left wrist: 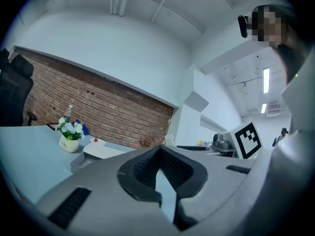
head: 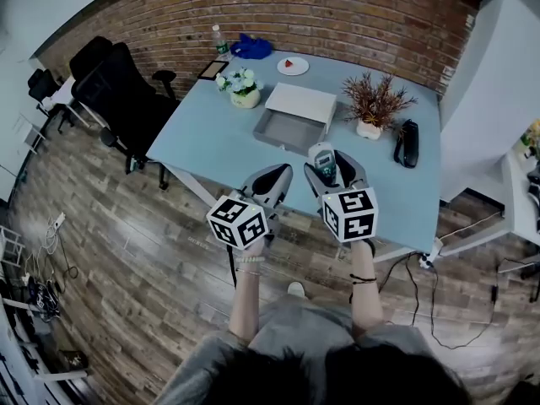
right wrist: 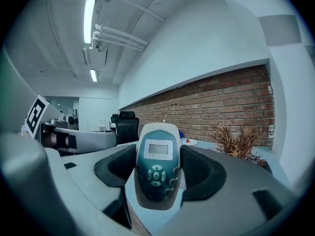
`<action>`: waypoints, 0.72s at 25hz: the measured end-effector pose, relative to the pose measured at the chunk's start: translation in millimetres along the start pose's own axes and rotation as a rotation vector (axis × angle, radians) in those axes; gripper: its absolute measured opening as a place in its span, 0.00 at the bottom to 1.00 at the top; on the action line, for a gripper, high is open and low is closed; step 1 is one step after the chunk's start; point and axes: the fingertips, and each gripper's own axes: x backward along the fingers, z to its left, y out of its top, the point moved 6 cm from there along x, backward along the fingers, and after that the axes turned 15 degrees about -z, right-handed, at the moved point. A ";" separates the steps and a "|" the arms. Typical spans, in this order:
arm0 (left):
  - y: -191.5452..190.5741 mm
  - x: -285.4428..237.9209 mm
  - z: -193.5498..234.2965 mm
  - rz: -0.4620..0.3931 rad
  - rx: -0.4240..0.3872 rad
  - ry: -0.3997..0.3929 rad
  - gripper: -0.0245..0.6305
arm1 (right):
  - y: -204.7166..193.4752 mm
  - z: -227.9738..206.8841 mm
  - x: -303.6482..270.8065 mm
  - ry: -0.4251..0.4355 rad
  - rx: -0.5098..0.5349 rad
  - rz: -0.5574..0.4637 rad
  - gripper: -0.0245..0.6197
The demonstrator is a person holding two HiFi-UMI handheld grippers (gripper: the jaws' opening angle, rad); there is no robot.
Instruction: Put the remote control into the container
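Head view: right claw (head: 333,160) clamped on the remote (head: 323,160), held in the air over the near part of the tabletop (head: 211,133). Left claw (head: 274,180) just beside it, closed and empty. Open grey container (head: 291,131) further ahead, near the middle of the tabletop, with a white lid (head: 301,101) just behind it, flowers (head: 245,87) to the left and a dry plant (head: 375,108) to the right. Remote not yet above the container.

Left gripper view: jaws together at the tips, nothing between them. Container visible ahead on the left, well apart.

Right gripper view: jaws pressed on both long sides of the remote, screen and buttons turned to the camera, far end reaching out past the pads. Grip probably firm and centred.

For a good placing: carry forward and slightly left until fully above the container, lower without touching its wall, release only close to the bottom. Better to keep the left claw aside.
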 end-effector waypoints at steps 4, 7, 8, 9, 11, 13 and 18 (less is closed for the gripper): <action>-0.9 2.6 16.3 0.009 -0.002 0.002 0.04 | -7.6 -0.1 -11.6 -0.012 -0.013 0.001 0.48; -1.7 0.6 25.4 0.011 0.000 0.009 0.04 | -7.8 -5.4 -20.0 -0.019 -0.017 0.000 0.48; -1.4 -0.7 28.6 0.008 0.000 0.012 0.04 | -7.9 -6.9 -23.5 -0.017 -0.017 0.000 0.48; -1.4 -2.4 31.8 0.007 0.000 0.014 0.04 | -8.7 -8.2 -27.2 -0.014 -0.016 0.003 0.48; -2.9 -7.6 37.2 0.013 0.001 0.007 0.04 | -11.7 -11.1 -35.1 -0.007 -0.017 0.014 0.48; -4.0 -15.7 42.9 0.021 -0.002 -0.008 0.04 | -13.4 -14.7 -45.7 0.002 -0.022 0.019 0.48; -5.3 -37.6 63.4 0.013 0.005 0.003 0.04 | -14.8 -27.5 -73.0 0.029 -0.018 0.030 0.48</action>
